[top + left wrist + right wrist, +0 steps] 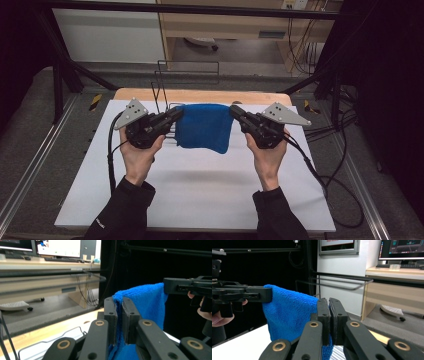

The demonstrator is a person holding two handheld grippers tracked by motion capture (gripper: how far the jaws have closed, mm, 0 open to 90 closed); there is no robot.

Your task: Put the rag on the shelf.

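A blue cloth (pixel 204 127) hangs stretched between my two grippers above the white table, its lower edge drooping free. My left gripper (pixel 178 114) is shut on the cloth's left top corner, and in the left gripper view the blue cloth (pixel 145 302) is pinched between the two black jaws of my left gripper (pixel 119 305). My right gripper (pixel 233 110) is shut on the right top corner. In the right gripper view the cloth (pixel 287 315) runs from the jaws of my right gripper (pixel 329 305) toward the other gripper at the left.
A black wire rack (pixel 165 85) stands at the table's far edge, just behind the cloth. The white mat (pixel 200 185) covers the wooden table (pixel 200 95). Cables (pixel 330 170) trail off the right side. Black frame posts stand at both far corners.
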